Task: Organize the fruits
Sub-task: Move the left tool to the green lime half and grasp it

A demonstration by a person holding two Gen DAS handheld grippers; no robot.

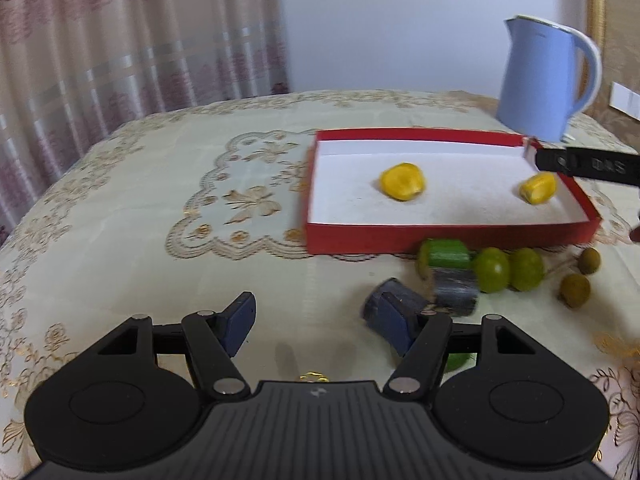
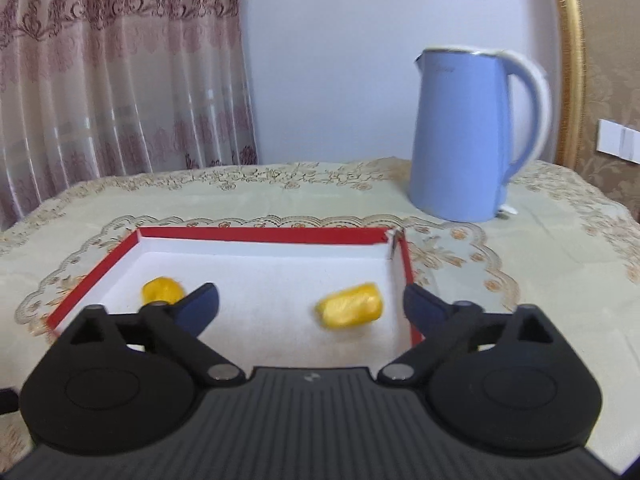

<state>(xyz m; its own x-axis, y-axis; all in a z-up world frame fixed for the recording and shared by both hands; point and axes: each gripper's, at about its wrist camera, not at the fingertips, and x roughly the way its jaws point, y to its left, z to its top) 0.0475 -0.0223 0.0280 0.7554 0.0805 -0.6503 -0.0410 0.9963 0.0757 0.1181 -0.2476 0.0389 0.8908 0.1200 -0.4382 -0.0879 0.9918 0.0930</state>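
A red box (image 1: pixel 440 236) with a white inside holds two yellow fruits, one in the middle (image 1: pixel 402 181) and one at the right (image 1: pixel 538 188). Green fruits (image 1: pixel 491 270) and two olive ones (image 1: pixel 575 290) lie on the tablecloth in front of the box. My left gripper (image 1: pixel 316 316) is open and empty, low over the cloth left of the green fruits. My right gripper (image 2: pixel 310 304) is open and empty over the box (image 2: pixel 260 234), with one yellow fruit (image 2: pixel 349 306) between its fingers and the other (image 2: pixel 162 290) at the left. Part of it shows in the left wrist view (image 1: pixel 584 166).
A blue kettle (image 2: pixel 464 136) stands behind the box at the right, also in the left wrist view (image 1: pixel 540 76). A curtain hangs behind the table at the left. The table's edges curve away at the left and back.
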